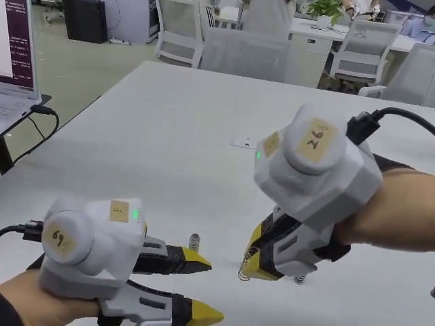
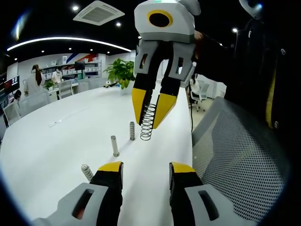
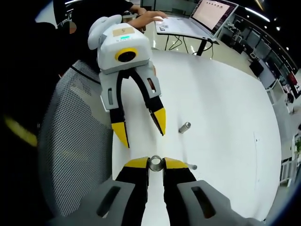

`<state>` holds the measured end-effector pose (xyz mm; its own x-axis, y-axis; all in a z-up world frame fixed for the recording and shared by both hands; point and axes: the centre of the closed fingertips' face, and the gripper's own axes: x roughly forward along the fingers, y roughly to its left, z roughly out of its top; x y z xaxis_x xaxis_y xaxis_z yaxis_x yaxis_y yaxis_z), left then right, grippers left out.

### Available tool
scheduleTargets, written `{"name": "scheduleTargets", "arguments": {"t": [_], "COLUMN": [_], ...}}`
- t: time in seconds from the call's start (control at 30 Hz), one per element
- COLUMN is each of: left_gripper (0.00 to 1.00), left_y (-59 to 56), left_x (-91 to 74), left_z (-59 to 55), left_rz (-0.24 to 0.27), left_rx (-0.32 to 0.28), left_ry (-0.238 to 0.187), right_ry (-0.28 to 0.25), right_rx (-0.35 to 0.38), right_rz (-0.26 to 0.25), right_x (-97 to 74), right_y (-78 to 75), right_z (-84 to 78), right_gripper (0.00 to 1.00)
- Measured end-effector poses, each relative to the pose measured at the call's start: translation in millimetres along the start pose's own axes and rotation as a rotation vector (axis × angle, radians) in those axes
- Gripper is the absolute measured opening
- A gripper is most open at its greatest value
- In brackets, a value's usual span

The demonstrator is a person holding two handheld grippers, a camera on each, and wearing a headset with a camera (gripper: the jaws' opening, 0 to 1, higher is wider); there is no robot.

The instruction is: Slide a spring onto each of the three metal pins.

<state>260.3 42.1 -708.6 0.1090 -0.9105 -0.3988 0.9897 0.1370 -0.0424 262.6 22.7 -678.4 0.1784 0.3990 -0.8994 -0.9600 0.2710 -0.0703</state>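
My right gripper [image 1: 253, 270] is shut on a steel spring [image 1: 245, 263], held just above the white table [image 1: 170, 136]. The spring [image 2: 148, 121] hangs between its yellow fingertips [image 2: 139, 106], above the pins. Three short metal pins stand in a row: a near pin [image 2: 86, 172] with coils around it, a bare smooth middle pin [image 2: 114, 145] and a ribbed far pin [image 2: 132, 130]. My left gripper [image 2: 146, 168] is open with nothing in it, low at the table's front edge [image 1: 204, 288]. From the right gripper view the spring [image 3: 155, 163] shows end-on, with one pin [image 3: 184, 127] beyond.
A laptop [image 1: 17, 54] on a stand and its black cable [image 1: 41, 112] sit at the far left. White chairs [image 1: 245, 51] and desks stand beyond the table's far edge. A mesh chair [image 2: 240, 155] is beside the table. A small white tag [image 1: 243, 143] lies mid-table.
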Motion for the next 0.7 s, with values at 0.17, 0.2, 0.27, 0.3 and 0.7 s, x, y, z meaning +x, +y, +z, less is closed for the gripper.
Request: {"name": "scheduleTargets", "arguments": {"t": [0.17,0.2,0.27,0.3,0.7], "left_gripper": [0.35,0.35,0.36,0.36,0.4], "left_y": [5.1,6.1,8.7,9.5,17.8], "left_x": [-5.7,-6.8,-9.3,-10.7,-26.7], "left_z": [-3.6,-4.7,-8.1,-9.8,-19.8], "left_rz": [0.029,0.034,0.048,0.052,0.113], "left_rx": [-0.01,-0.011,-0.018,-0.023,-0.07], "left_ry": [-0.004,-0.004,-0.002,0.0,-0.017], "right_ry": [0.004,0.005,0.007,0.006,0.002], "right_rx": [0.007,0.007,0.01,0.012,0.043], "right_rz": [-0.019,-0.024,-0.032,-0.034,-0.062], "right_x": [-0.5,-0.7,-1.4,-1.7,-5.7], "right_y": [-6.3,-7.4,-9.6,-10.6,-25.5], "right_z": [-3.4,-3.9,-5.1,-5.8,-12.5], "right_gripper": [0.08,0.08,0.08,0.08,0.08]}}
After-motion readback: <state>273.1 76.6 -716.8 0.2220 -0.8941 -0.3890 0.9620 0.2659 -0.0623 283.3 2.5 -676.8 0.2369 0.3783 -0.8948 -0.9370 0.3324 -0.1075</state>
